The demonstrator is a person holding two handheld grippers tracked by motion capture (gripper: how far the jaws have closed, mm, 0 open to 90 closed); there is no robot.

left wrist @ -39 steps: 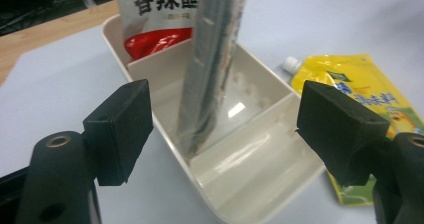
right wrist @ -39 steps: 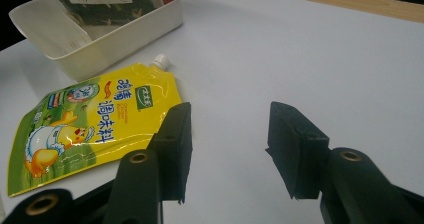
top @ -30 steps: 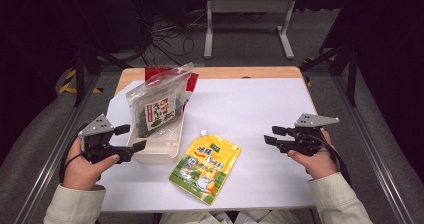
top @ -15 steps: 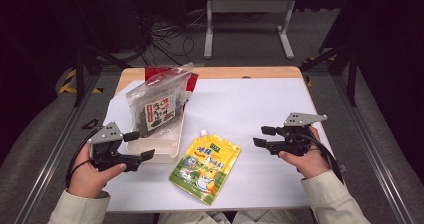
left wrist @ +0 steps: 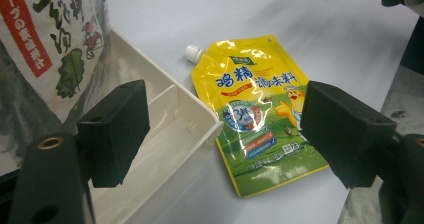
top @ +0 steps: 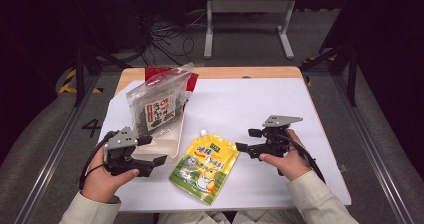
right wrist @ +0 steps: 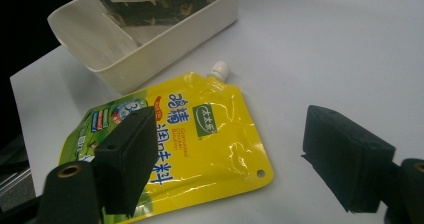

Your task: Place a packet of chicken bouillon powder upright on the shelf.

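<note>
High view: pouch (top: 205, 170) lies flat at table centre-front, spout at its 12 o'clock, free of both tools. My left gripper (top: 151, 150) sits at its 9 o'clock, my right gripper (top: 242, 139) at its 3 o'clock, both aimed inward. I read that as flanking the pouch for a pickup. Bin (top: 162, 143) is at 10 o'clock from the pouch, just beside it, and the seaweed bag (top: 157, 109) leans in its far end, so I judge the near compartment is left free for the pouch.

Left gripper view: jaws spread wide, nothing between them. Pouch (left wrist: 257, 114) lies ahead, its spout (left wrist: 192, 53) at 11 o'clock; bin (left wrist: 192, 129) corner is touching or just short of its edge, can't tell.

Right gripper view: jaws have just been opening and stand wide, nothing pinched. Pouch (right wrist: 200, 139) sits low between the jaws at 9 o'clock, its corner nearest me. Bin (right wrist: 150, 49) is at 11 o'clock.
</note>
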